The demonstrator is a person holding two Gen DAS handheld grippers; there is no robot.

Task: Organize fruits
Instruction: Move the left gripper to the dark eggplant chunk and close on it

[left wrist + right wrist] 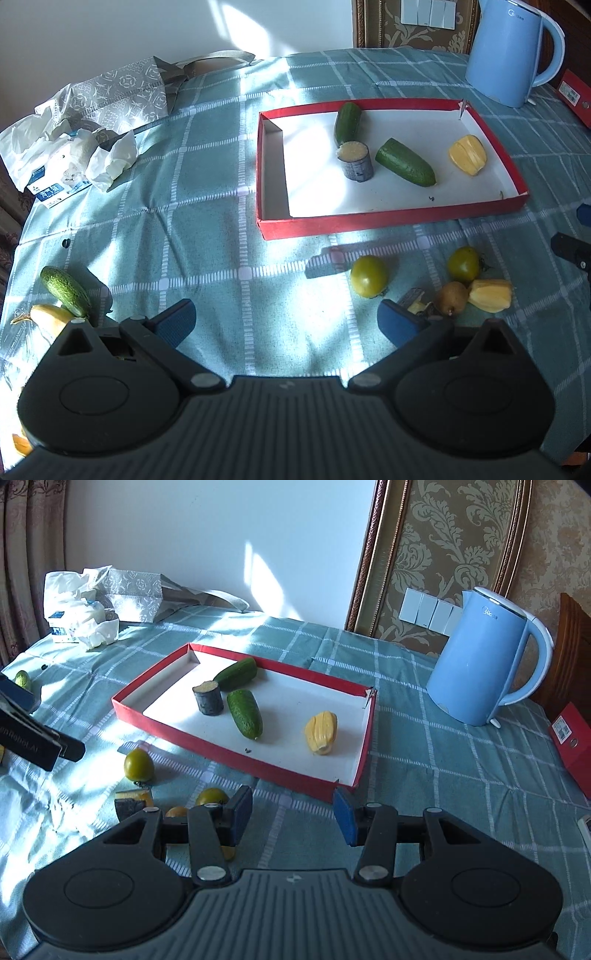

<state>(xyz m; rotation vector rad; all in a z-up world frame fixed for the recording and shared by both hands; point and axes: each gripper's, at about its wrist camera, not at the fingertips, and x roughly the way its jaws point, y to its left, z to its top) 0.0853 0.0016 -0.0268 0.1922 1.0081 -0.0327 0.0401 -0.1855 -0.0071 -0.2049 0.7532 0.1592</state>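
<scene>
Left tongs [286, 323] tilt down over the table [207, 221], spread wide, empty. Right tongs [291, 818] angle down near the red tray [236, 751], pads apart, empty, half hiding a green tomato [211, 796].

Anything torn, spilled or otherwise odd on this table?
Yes. The red box has a split far-right corner, with the wall flaps gaping apart. Crumpled tissues spill from an open pack at the far left of the table. Nothing else looks damaged.
</scene>
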